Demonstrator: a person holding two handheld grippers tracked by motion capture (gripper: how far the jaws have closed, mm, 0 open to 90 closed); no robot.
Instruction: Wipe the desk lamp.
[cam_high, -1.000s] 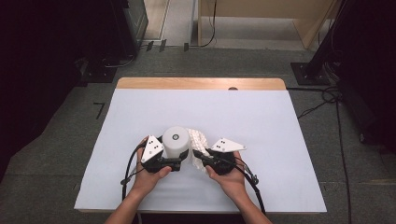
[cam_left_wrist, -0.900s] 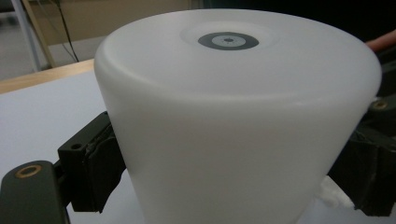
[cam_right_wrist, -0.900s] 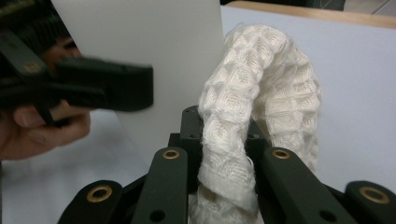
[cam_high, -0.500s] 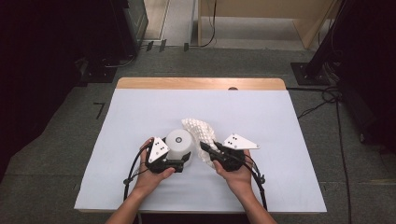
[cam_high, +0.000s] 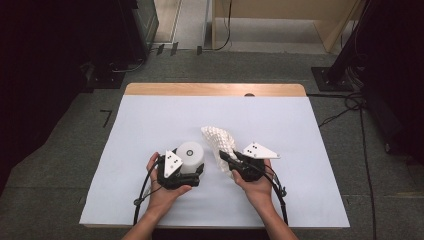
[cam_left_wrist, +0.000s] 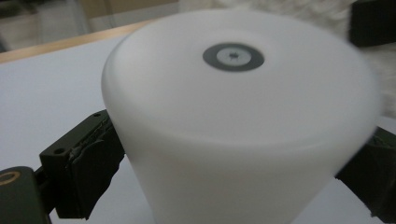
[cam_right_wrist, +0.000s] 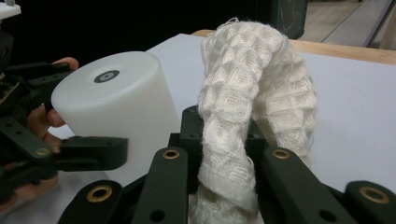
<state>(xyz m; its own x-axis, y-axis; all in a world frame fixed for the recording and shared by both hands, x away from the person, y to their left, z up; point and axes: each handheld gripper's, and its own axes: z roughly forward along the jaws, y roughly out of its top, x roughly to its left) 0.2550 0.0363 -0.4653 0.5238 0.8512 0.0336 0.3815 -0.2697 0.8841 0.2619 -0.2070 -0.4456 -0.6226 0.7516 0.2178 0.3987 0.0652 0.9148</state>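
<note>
A white cylinder (cam_high: 190, 151) with a grey ring on its top sits between the jaws of my left gripper (cam_high: 190, 166), tilted off the sheet. In the left gripper view the cylinder (cam_left_wrist: 243, 116) spans the wide-set jaws, and both pads (cam_left_wrist: 93, 172) touch its sides. These jaws have just been opening a little with the cylinder still between them. My right gripper (cam_high: 224, 156) is shut on a white waffle-weave cloth (cam_high: 218, 139). The cloth (cam_right_wrist: 243, 84) arches up from the closed jaws, just right of the cylinder (cam_right_wrist: 116, 102).
A pale sheet (cam_high: 150, 120) covers the table, with a wooden strip (cam_high: 215, 89) along its far edge. Cables lie on the grey floor (cam_high: 350, 105) to the right, and dark stands rise at both sides.
The right gripper has drawn the cloth to the right, away from the cylinder, and the cloth now stands higher. The left hand and cylinder have barely shifted.
</note>
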